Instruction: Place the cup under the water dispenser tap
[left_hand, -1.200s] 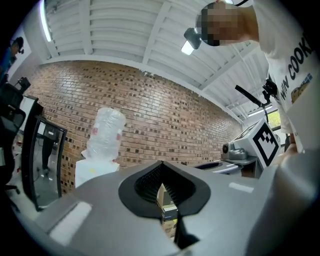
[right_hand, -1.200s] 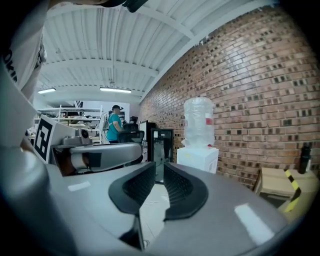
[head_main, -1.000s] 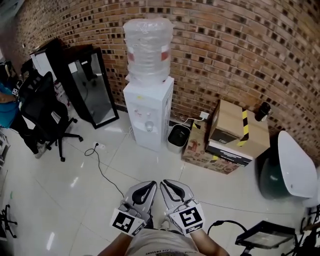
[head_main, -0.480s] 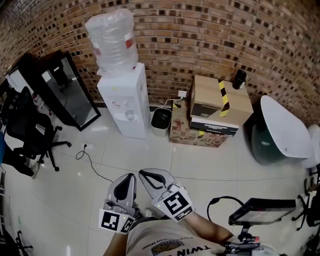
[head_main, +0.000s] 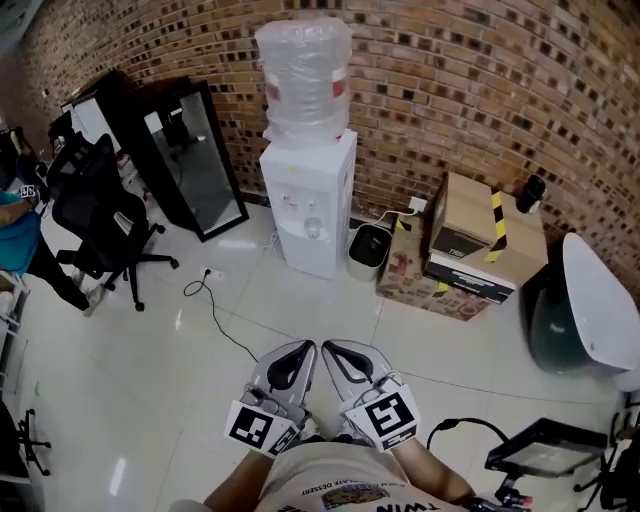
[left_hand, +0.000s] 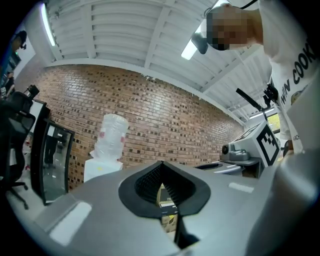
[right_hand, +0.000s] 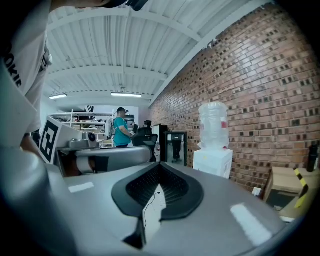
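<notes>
The water dispenser, white with a clear bottle on top, stands on the white tiled floor against the brick wall, well ahead of both grippers. A small pale round shape sits in its tap recess, too small to tell whether it is the cup. To its far left is a black office chair, then a black-framed glass panel leaning on the wall. Just right of the dispenser is a small black bin, then stacked cardboard boxes. Near the bottom of the head view, the left hand-held gripper and the right hand-held gripper are side by side, pointing at the dispenser. Each gripper's own view shows its jaw tips meeting with nothing between them, so both are closed and empty.
</notes>
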